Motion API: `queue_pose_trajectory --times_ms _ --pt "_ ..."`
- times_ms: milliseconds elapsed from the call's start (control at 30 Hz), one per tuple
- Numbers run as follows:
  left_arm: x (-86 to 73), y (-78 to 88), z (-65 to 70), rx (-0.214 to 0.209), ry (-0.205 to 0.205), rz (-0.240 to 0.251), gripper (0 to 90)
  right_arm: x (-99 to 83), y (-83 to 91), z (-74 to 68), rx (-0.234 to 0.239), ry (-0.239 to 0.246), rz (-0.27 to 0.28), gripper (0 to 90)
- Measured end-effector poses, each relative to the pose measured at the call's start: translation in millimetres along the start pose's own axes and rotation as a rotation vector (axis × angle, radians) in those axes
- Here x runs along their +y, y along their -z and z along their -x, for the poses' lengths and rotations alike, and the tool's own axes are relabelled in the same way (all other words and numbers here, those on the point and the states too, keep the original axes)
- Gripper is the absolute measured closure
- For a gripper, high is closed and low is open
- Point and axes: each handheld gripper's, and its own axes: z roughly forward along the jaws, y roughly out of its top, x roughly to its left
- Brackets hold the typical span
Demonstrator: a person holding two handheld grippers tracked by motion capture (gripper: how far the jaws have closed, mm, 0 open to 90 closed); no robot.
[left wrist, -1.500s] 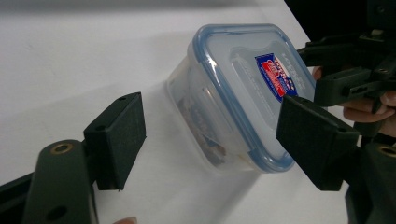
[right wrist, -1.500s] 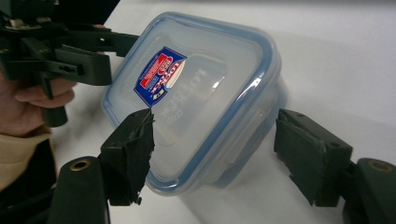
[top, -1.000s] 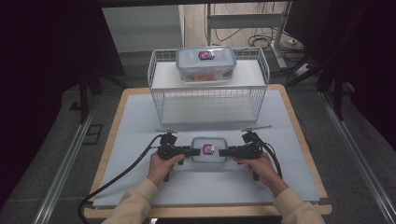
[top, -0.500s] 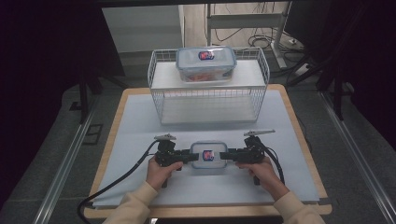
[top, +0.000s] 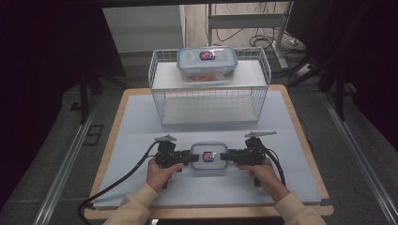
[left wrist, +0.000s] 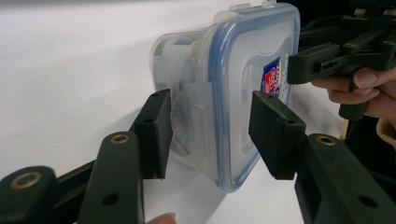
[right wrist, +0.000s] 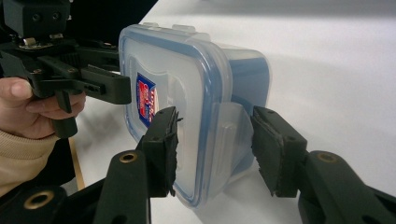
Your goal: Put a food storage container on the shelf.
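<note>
Person at a table, a gripper in each hand, working on a small lidded container (top: 209, 158) near the front edge. The left gripper (top: 190, 157) and right gripper (top: 225, 156) have just been closing and now clamp its two short ends, one jaw on the lid, one underneath by the side latch. It looks gripped, ready to lift. Behind stands a wire rack (top: 162, 93) already bearing a bigger container (top: 207, 63). Open table (top: 131, 122) lies between; the rack's raised rim needs clearing.

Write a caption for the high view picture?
Two claws, left and right, grip a small lidded box on the table.
</note>
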Motion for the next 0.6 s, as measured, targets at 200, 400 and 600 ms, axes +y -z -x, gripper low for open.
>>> queue_pose_trajectory --times_ms 200,400,600 --pt "3.3 4.4 3.5 -0.002 -0.014 0.014 50.6 4.0 4.3 -5.6 -0.001 0.032 0.023 52.3" --pt "6.3 7.0 5.9 0.001 -0.024 0.019 50.6 6.3 6.3 -8.8 -0.006 0.049 0.030 52.3" --pt "10.7 8.6 8.2 0.001 -0.031 0.031 50.5 11.1 10.1 -12.6 -0.010 0.064 0.042 52.3"
